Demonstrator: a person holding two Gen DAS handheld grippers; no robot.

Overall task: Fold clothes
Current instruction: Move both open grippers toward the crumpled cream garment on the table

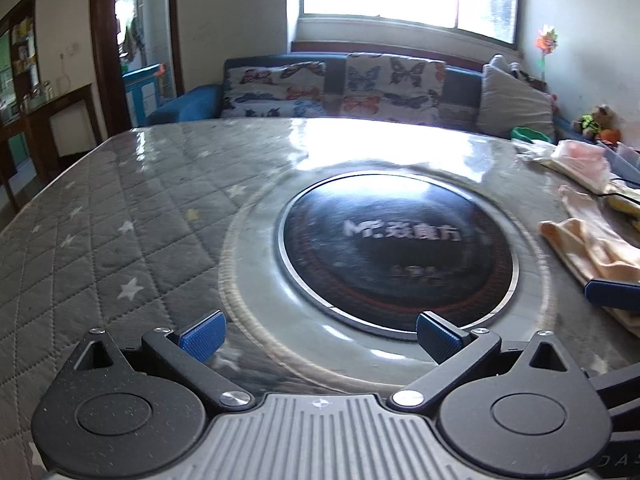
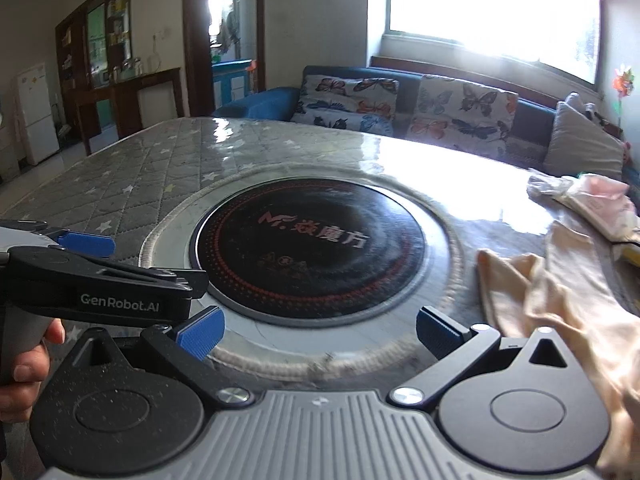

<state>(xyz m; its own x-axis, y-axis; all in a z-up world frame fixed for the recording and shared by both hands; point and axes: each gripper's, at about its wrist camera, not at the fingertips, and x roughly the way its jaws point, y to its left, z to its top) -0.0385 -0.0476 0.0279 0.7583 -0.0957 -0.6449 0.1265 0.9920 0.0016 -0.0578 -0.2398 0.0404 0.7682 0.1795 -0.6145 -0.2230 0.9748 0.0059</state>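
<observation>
A crumpled peach garment (image 2: 560, 300) lies on the right side of the table; it also shows at the right edge of the left wrist view (image 1: 592, 248). My left gripper (image 1: 320, 336) is open and empty above the table's near edge, left of the garment. My right gripper (image 2: 320, 336) is open and empty, its right finger (image 2: 440, 336) close beside the garment's near fold. The left gripper shows from the side in the right wrist view (image 2: 84, 244). One blue fingertip of the right gripper shows at the right edge of the left wrist view (image 1: 612, 292).
The table has a grey quilted star cover (image 1: 100, 220) under clear plastic, with a round black induction hob (image 2: 308, 244) in its middle. More pale clothes and bags (image 2: 588, 200) lie at the far right. A sofa with butterfly cushions (image 1: 340, 88) stands behind.
</observation>
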